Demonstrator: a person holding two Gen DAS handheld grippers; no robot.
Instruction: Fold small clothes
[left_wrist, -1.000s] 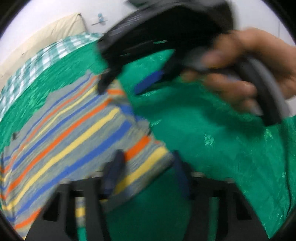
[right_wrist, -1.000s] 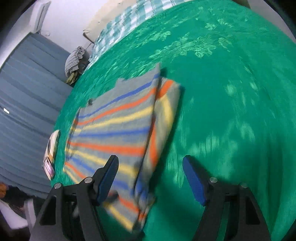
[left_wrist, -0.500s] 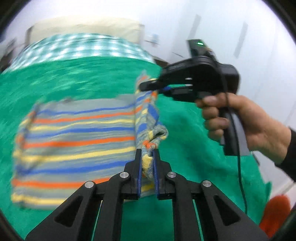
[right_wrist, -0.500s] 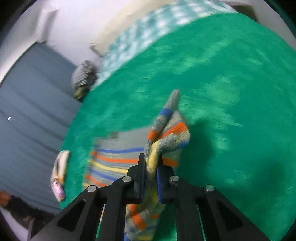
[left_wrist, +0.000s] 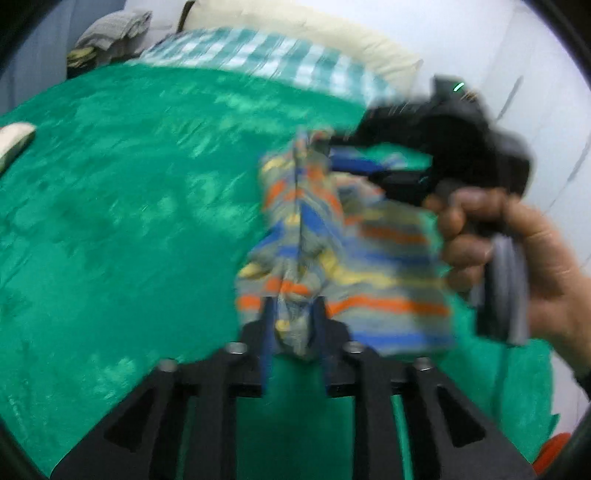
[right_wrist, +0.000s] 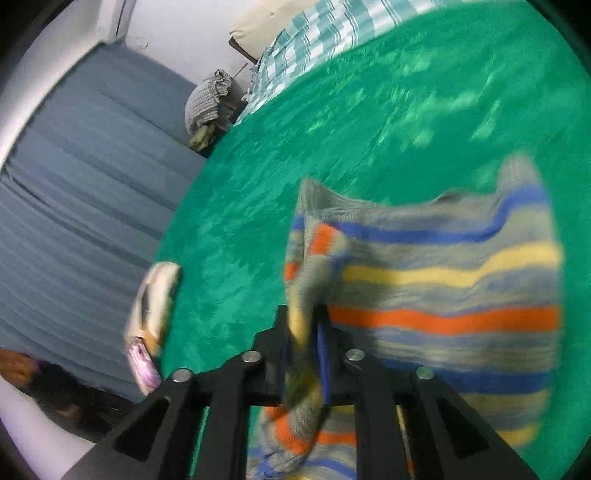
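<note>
A small striped garment (left_wrist: 369, 258), grey with blue, orange and yellow bands, hangs lifted above the green bedspread (left_wrist: 110, 221). My left gripper (left_wrist: 293, 325) is shut on its near bunched edge. My right gripper (right_wrist: 304, 332) is shut on another edge of the garment (right_wrist: 443, 288), which spreads to its right. In the left wrist view the right gripper (left_wrist: 332, 155) shows at the far end of the cloth, held by a hand (left_wrist: 517, 251). The frames are motion-blurred.
A checked teal blanket (left_wrist: 277, 55) and a cream pillow (left_wrist: 314, 33) lie at the bed's far end. A pale flat object (right_wrist: 155, 295) sits at the bed's left edge, near a grey-blue curtain (right_wrist: 74, 184). A pile of clothes (right_wrist: 210, 99) is beyond the bed.
Both grippers, open a second ago, closed on the garment's edge and have lifted it off the bed; it now hangs folded over and has been carried across to the right.
</note>
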